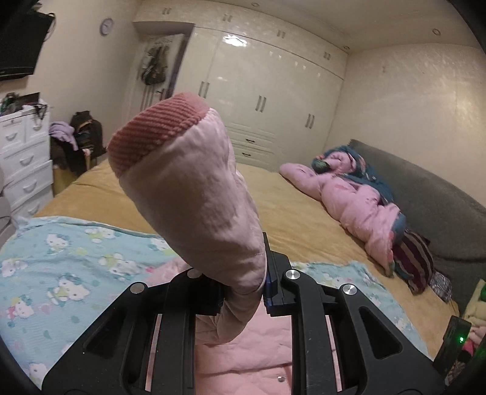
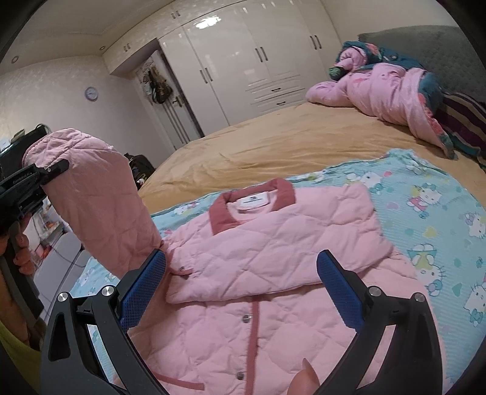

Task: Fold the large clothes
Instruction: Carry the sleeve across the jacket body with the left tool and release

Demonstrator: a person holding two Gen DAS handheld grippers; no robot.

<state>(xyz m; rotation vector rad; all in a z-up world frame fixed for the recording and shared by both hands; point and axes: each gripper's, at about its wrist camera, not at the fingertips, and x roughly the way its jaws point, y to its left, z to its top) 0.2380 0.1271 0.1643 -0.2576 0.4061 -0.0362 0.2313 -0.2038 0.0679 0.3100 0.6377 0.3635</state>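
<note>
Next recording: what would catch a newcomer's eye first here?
The pink sleeve with its ribbed cuff, raised upright in the shut left gripper, fills the left wrist view. In the right wrist view the quilted pink jacket lies on a cartoon-cat blanket, framed by the open right gripper.

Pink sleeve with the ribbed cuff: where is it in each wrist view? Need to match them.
Left wrist: the sleeve fills the centre, rising from the shut left gripper, cuff at top.
Right wrist: the sleeve is at left, lifted off the jacket; its cuff end is hidden at the left gripper.
Shared landmark: the wall clock.
</note>
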